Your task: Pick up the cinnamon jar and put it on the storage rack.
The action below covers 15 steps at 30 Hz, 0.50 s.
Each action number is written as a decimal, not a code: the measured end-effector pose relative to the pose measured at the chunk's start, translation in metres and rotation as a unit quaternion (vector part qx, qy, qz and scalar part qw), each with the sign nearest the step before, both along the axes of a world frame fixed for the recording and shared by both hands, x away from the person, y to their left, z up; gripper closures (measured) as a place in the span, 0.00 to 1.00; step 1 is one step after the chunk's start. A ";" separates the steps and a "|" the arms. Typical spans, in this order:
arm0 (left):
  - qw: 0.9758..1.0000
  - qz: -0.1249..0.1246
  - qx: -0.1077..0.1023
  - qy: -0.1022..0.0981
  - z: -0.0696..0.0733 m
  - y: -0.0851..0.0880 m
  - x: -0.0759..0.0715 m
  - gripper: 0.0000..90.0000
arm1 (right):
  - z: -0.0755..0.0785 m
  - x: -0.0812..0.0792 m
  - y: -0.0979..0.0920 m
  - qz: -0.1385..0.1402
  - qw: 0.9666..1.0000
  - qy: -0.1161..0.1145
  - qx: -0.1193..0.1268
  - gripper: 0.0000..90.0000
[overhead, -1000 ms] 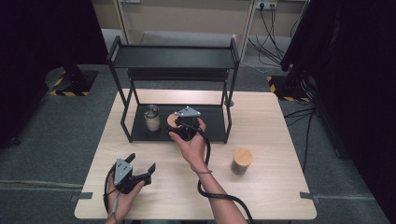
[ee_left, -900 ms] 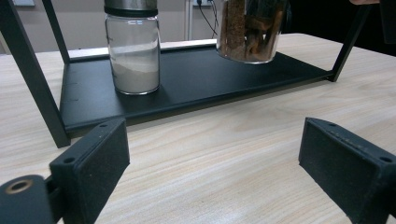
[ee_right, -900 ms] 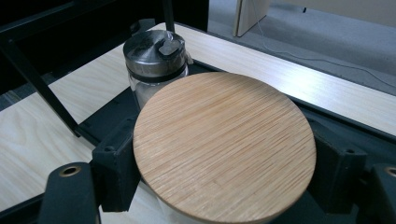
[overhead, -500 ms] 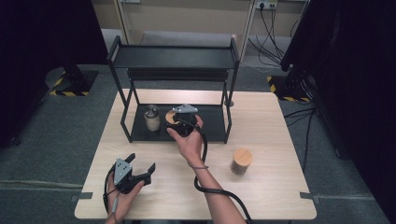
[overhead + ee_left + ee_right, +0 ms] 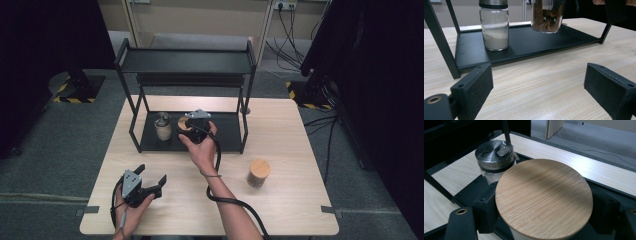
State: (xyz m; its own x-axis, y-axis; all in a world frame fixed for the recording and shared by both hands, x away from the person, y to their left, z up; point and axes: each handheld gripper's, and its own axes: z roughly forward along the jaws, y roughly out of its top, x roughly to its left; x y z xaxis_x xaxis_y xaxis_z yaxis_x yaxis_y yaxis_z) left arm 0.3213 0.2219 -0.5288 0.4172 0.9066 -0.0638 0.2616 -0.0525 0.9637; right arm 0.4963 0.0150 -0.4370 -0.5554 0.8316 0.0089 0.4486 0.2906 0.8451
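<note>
Standing on the wooden table (image 5: 300, 130), the black two-tier rack (image 5: 185, 62) is the largest item; its lower shelf (image 5: 529, 45) rests on the tabletop and carries two jars. No brand, label or other writing can be read on the rack, the jars or the grippers.

The right gripper (image 5: 192, 131), held in the person's right hand (image 5: 202, 150), reaches into the lower tier. Its jaws pinch the wood-lidded jar (image 5: 544, 197) from both sides, just below the round bamboo lid. This jar stands on the lower shelf and holds brown bark-like pieces, as the left gripper view shows.

The left gripper (image 5: 150, 182) rests near the front left edge of the table, well apart from the rack. Its jaws are spread wide with nothing between them, and they point toward the lower shelf.

The metal-capped jar (image 5: 494, 25) stands upright on the shelf just beside the gripped jar and is partly filled with pale powder.

A second wood-lidded jar (image 5: 259, 173) stands alone on the table, to the right of the rack.
</note>
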 end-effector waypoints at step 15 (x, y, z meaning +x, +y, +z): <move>1.000 -0.002 0.001 0.000 0.000 0.000 0.000 0.09 | -0.011 0.017 -0.001 -0.022 1.000 0.007 0.002 0.27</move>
State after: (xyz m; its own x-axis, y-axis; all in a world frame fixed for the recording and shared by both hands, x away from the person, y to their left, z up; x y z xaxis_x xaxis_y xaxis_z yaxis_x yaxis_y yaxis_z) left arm 0.3215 0.2219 -0.5288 0.4212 0.9048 -0.0627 0.2619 -0.0552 0.9635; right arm 0.5130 0.0144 -0.4478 -0.5180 0.8552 0.0198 0.4728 0.2670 0.8397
